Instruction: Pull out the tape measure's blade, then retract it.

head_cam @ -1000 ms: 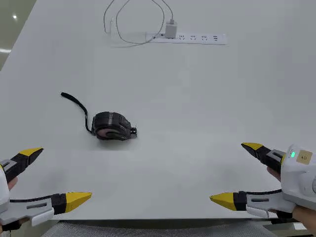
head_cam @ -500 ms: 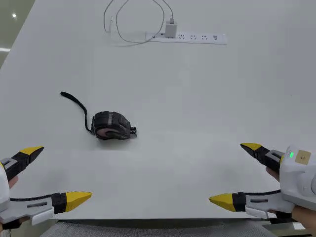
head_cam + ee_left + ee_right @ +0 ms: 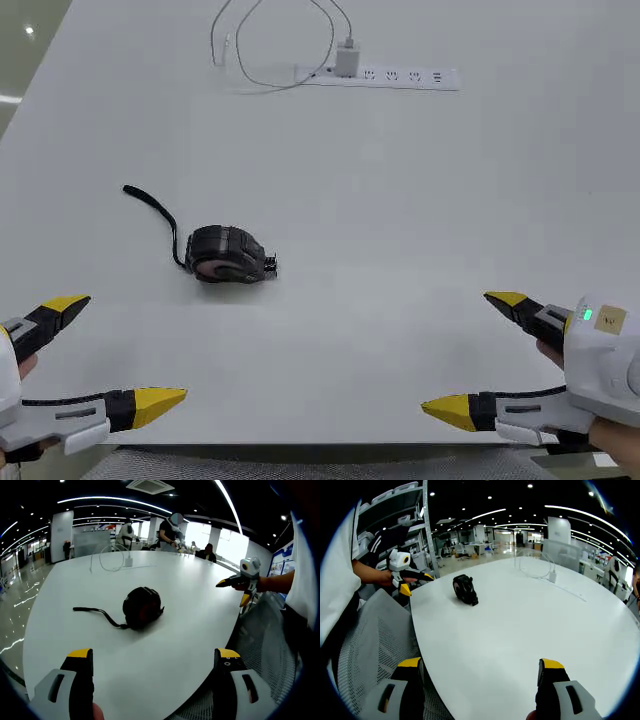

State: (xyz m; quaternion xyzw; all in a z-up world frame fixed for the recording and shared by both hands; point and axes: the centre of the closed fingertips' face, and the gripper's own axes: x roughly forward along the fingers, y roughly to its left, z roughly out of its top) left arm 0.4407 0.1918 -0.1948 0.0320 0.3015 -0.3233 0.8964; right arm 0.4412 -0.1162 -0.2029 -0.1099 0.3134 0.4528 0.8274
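Resting on the white worktop [image 3: 420,200], the black tape measure [image 3: 228,256] sits left of centre in the head view, well apart from both tongs. Its blade is wound in, with the hook end against the right side of the case. Its black wrist strap [image 3: 155,212] trails off to the left and toward the far edge. The left tongs [image 3: 125,350] hover over the near left edge of the worktop, jaws spread wide with nothing between them and yellow tips pointing inward. The right tongs [image 3: 463,352] hover over the near right edge, likewise wide open and empty. In the left gripper view the tape measure lies ahead, between the lines of the two jaws. In the right gripper view it lies farther off, up and to the left. Near the far edge a white power strip [image 3: 395,76] lies flat. A white charger [image 3: 347,60] is plugged into it, and a thin white cable [image 3: 262,86] loops away to the left.
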